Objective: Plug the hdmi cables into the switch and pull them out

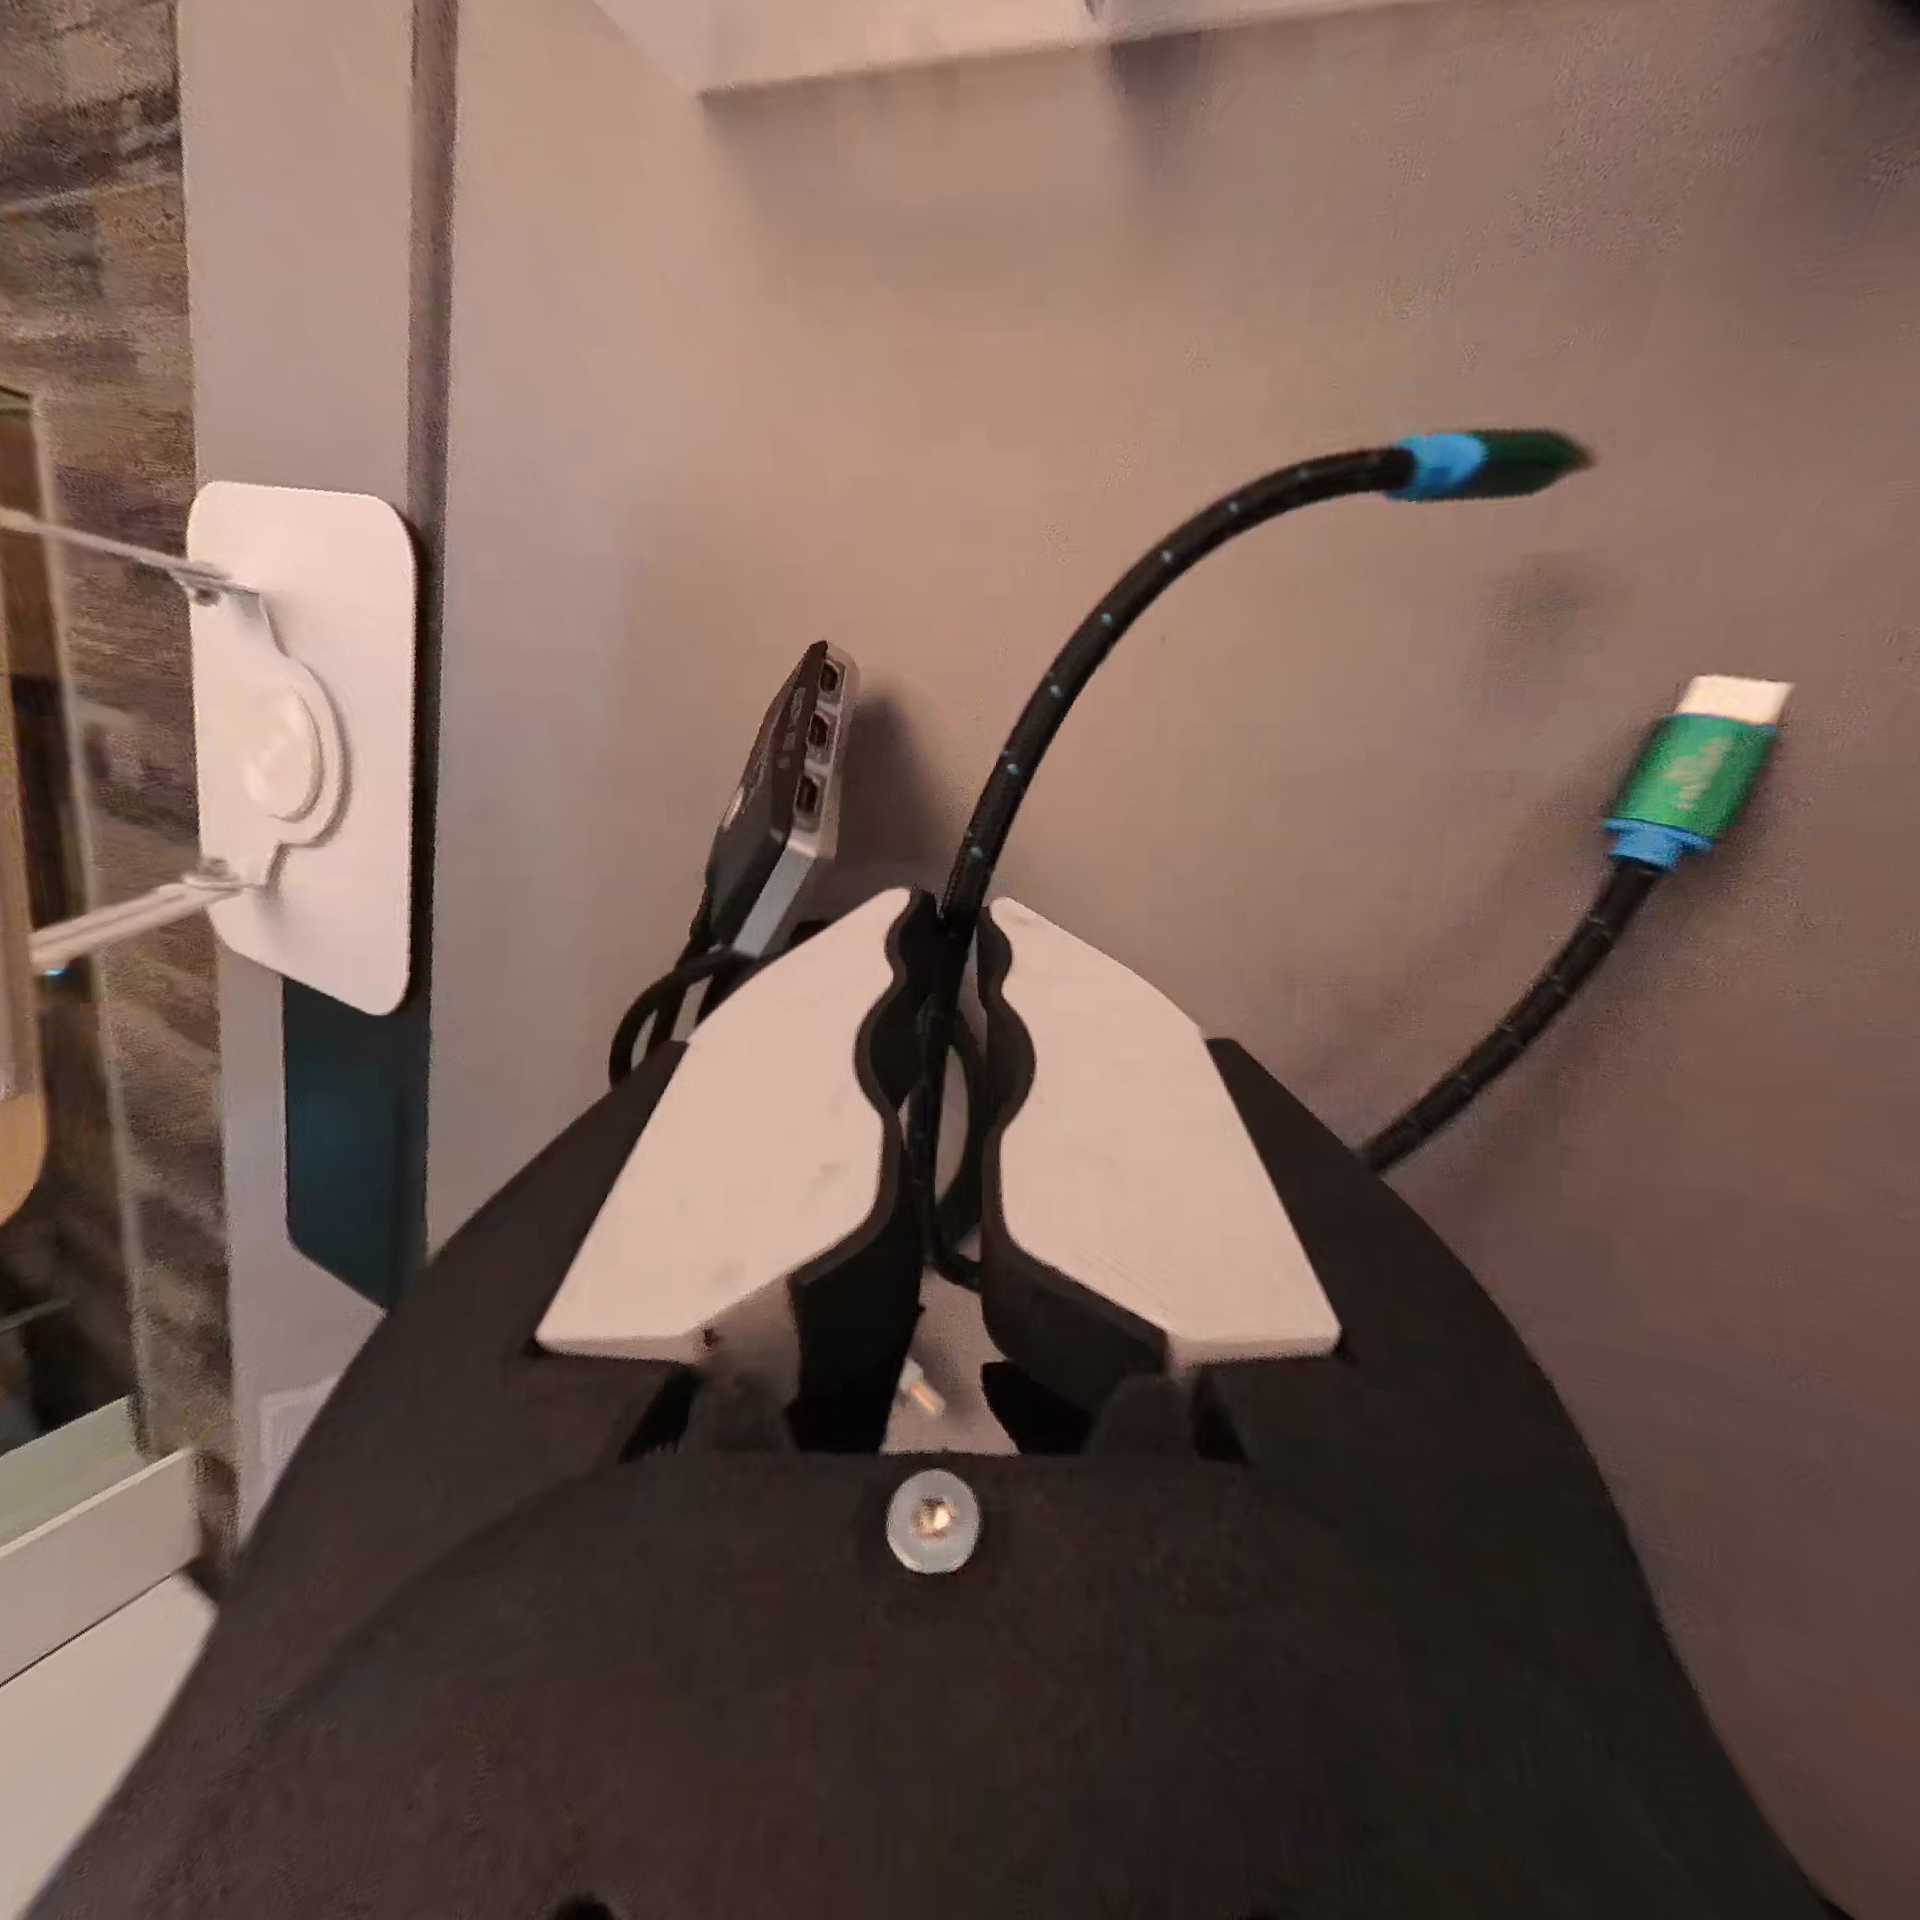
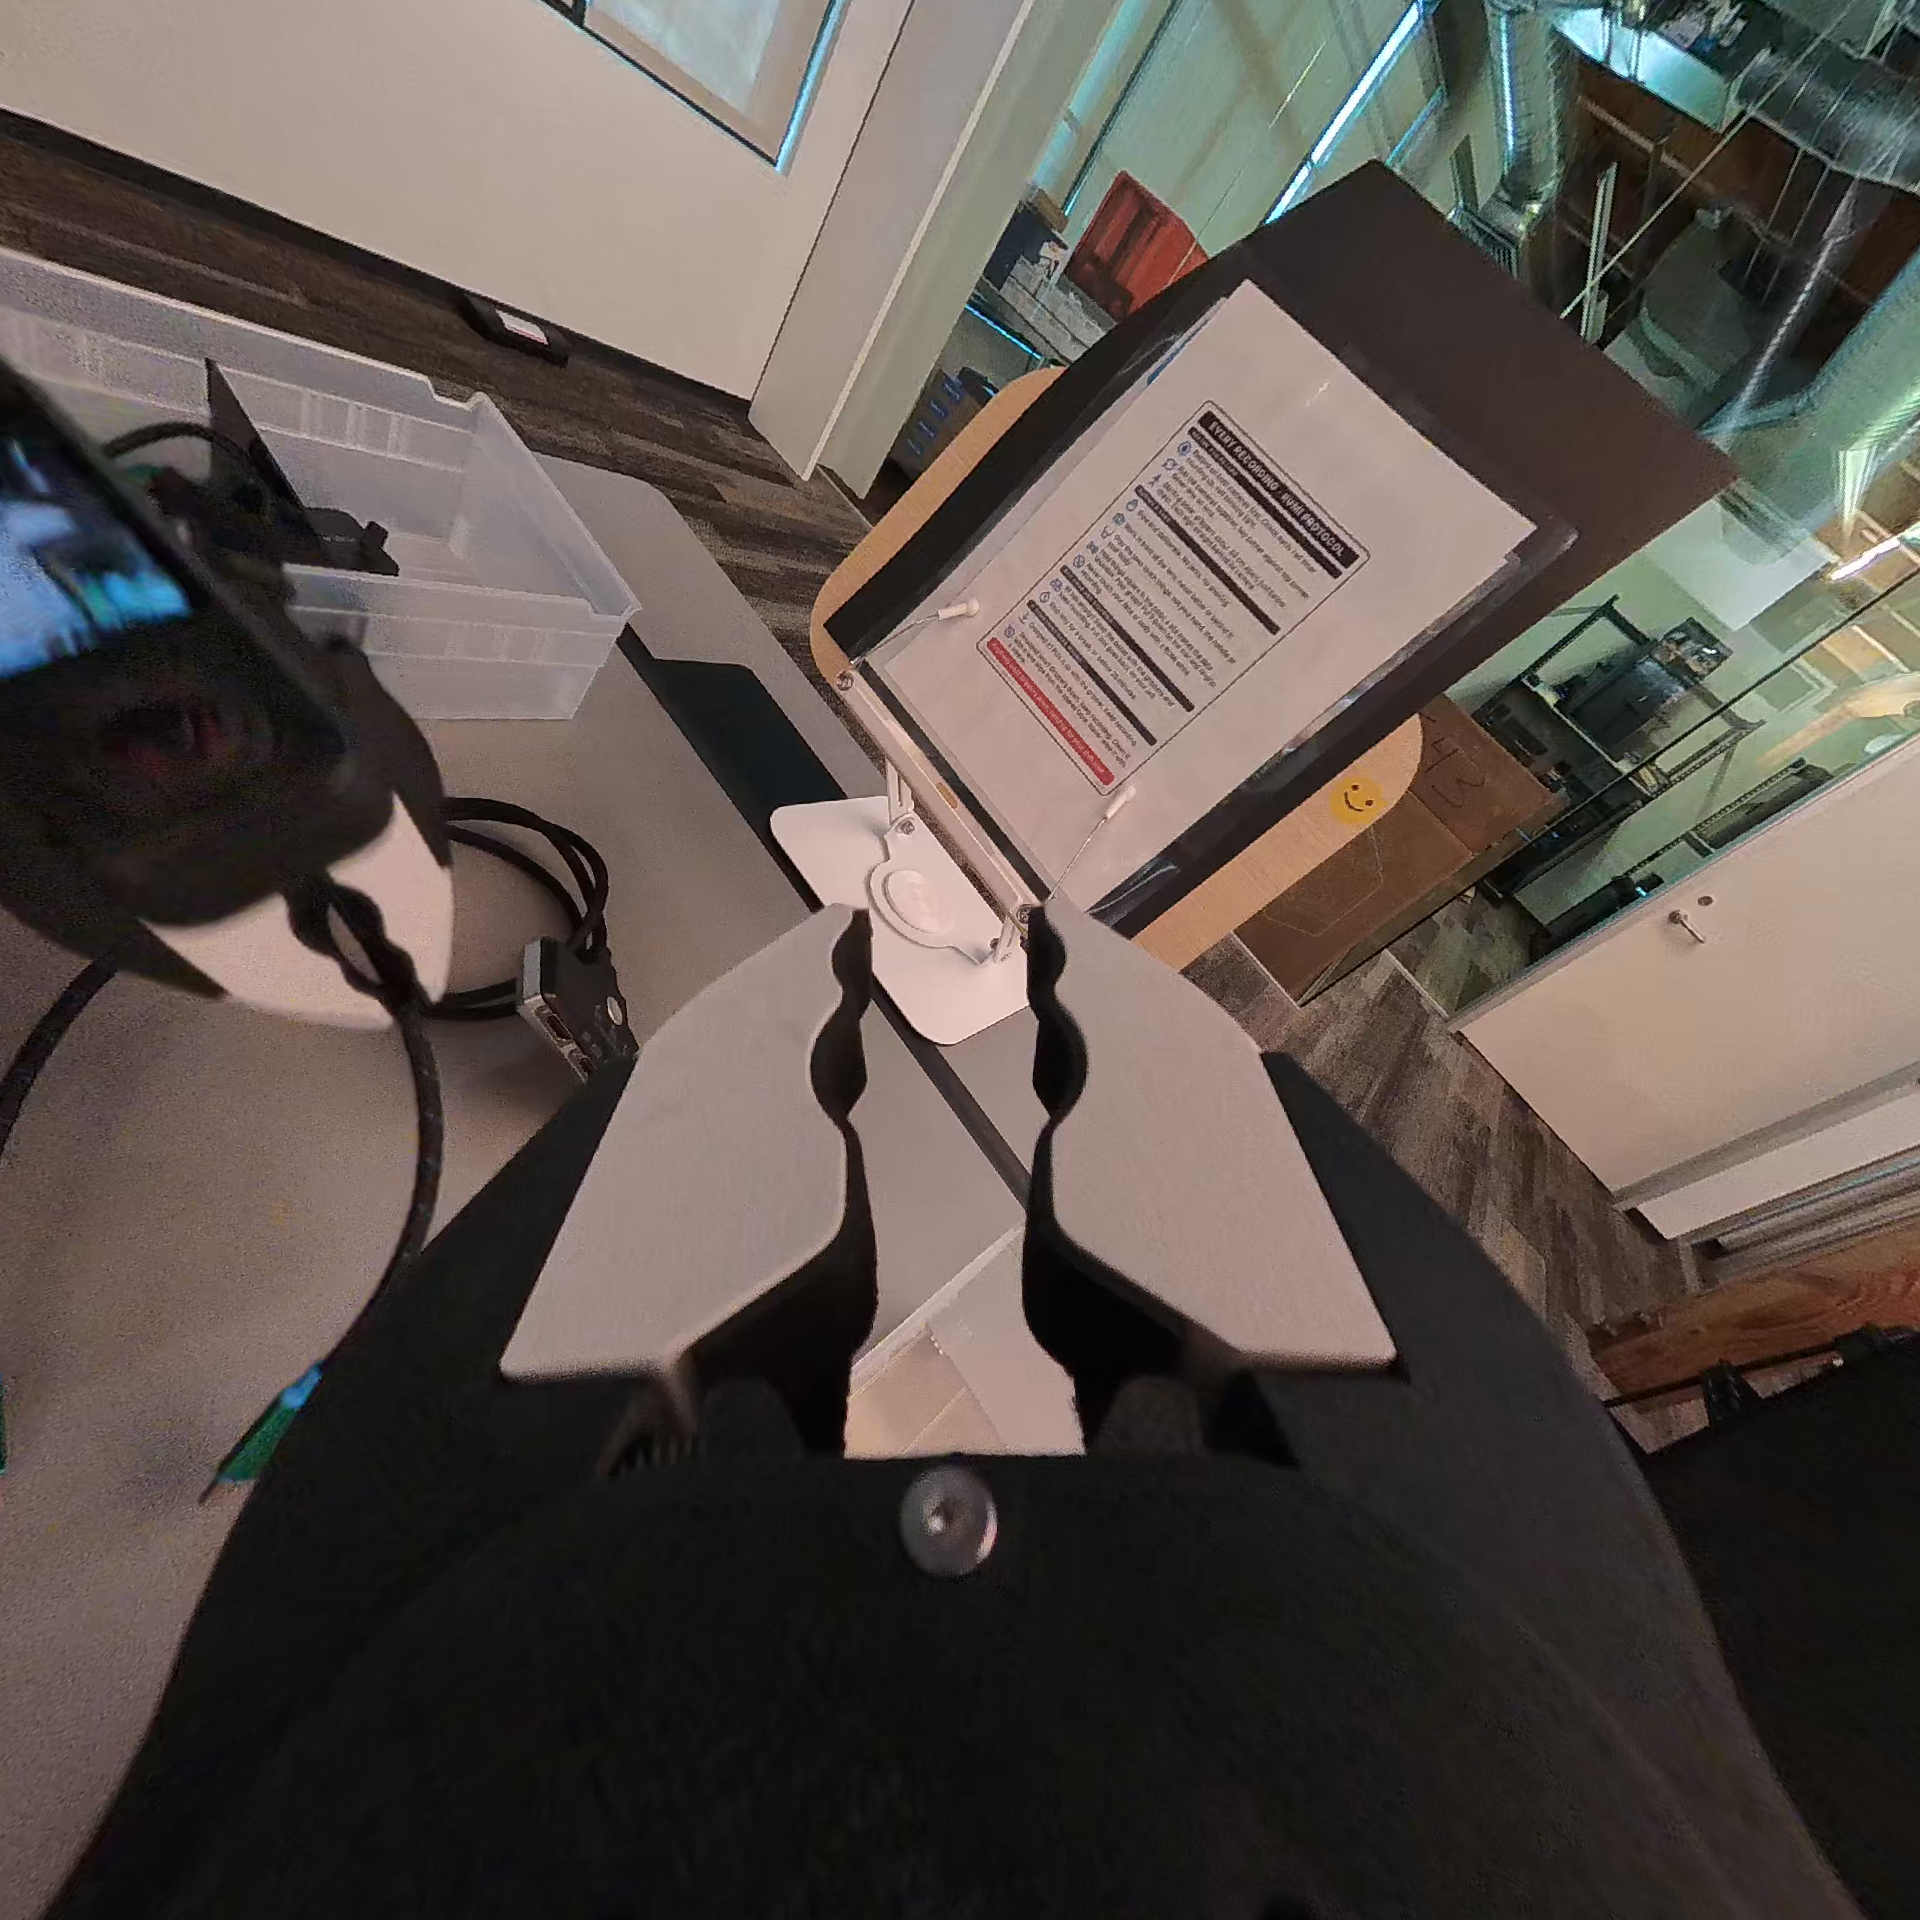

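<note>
Left hand-held gripper (image 1: 948, 925) pinches braided HDMI cable (image 1: 1049, 707) mid-length; regrip nearer green plug (image 1: 1496, 462) before aiming at switch (image 1: 790, 790). Right hand-held gripper (image 2: 940, 935) gapes empty.

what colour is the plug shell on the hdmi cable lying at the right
Green metallic shell with a blue collar and a silver tip; clearest in the left wrist view.

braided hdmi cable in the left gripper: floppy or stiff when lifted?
Probably semi-stiff: the braided cable, pinched in the left gripper, arches up and holds its green plug in the air. The braid likely grips the pads well. Expect springy swing at the plug end.
</note>
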